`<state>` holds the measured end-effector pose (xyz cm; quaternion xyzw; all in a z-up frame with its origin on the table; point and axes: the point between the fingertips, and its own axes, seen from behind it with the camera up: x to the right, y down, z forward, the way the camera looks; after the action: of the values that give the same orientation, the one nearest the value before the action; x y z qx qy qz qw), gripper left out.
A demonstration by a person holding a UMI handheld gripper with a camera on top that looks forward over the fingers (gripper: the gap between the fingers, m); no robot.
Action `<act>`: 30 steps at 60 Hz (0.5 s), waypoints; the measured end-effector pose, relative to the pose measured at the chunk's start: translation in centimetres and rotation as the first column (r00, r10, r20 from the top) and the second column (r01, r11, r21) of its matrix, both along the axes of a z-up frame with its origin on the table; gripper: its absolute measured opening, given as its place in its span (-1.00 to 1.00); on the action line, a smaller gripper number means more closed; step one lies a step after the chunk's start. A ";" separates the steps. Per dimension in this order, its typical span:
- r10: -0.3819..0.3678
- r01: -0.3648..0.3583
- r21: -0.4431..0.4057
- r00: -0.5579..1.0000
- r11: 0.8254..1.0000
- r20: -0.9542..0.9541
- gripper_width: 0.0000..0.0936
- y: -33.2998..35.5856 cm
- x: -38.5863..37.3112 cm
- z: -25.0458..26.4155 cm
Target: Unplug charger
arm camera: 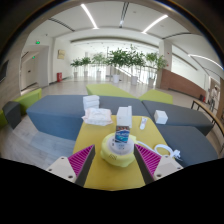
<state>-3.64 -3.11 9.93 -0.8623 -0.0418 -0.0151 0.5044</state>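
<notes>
Jaws (117, 160) of mine stand wide open, gripping nothing, over the yellow tabletop (100, 172). Between them sits a tape roll (117, 150); just behind it stands a small blue-labelled box (122, 133). Right of the roll lies the white charger (163, 150) with its cable. Beyond the roll, white boxes (95, 111) are stacked.

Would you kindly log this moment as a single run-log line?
tool: open | tape roll: between fingers, on yellow table | charger: beyond, untouched

Yellow table (100, 172), pink pads (82, 156) on tongs (117, 160), grey-blue sofas (55, 112), white charger (162, 150).
</notes>
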 end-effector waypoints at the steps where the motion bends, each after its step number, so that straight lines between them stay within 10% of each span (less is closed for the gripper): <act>1: -0.013 0.012 0.002 1.000 1.000 0.014 0.75 -0.6 -0.5 0.4; 16: -0.070 0.070 0.012 0.997 0.997 -0.023 0.67 9.9 3.6 -3.4; 20: -0.044 0.044 0.011 0.999 0.999 -0.022 0.40 11.7 3.3 -4.7; 23: 0.002 -0.002 0.000 0.999 1.000 -0.052 -0.19 12.1 2.0 -5.9; 30: 0.004 -0.003 0.054 1.000 0.999 -0.030 -0.46 12.4 2.1 -5.4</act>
<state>-1.51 9.26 4.54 -0.8484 -0.0352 -0.0022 0.5281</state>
